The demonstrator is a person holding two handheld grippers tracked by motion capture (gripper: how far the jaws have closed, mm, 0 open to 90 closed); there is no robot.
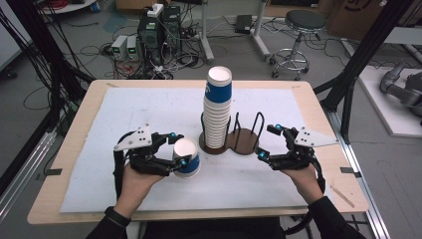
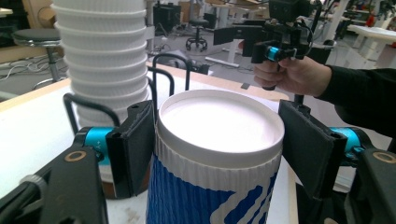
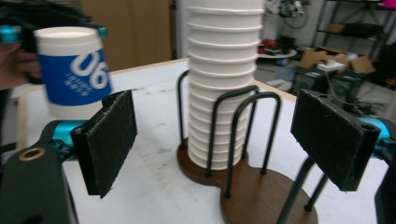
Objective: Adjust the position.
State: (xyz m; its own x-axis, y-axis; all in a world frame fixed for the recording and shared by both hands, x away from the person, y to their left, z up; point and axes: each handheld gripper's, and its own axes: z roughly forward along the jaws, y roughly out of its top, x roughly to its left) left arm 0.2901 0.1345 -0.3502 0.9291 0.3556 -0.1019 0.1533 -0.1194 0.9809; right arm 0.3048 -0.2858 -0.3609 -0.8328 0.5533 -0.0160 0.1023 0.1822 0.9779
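High view: the left tool (image 1: 179, 149) grips a blue-and-white cup (image 1: 187, 158) just above the bench (image 1: 74, 169), left of the stack (image 1: 218, 107) in the rack (image 1: 244, 139). The right tool (image 1: 267, 142) hangs released.

Left gripper view: pads (image 2: 135, 144) clamp the cup (image 2: 215, 158) below its rim.

Right gripper view: the cup (image 3: 74, 70) reads "06"; the rack's hoops (image 3: 252, 135) stand between spread jaws.

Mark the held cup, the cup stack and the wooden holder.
held cup (image 1: 188, 158), high view, blue side wall
cup stack (image 1: 217, 117), high view, white ribbed middle
wooden holder (image 3: 261, 198), right gripper view, bare base
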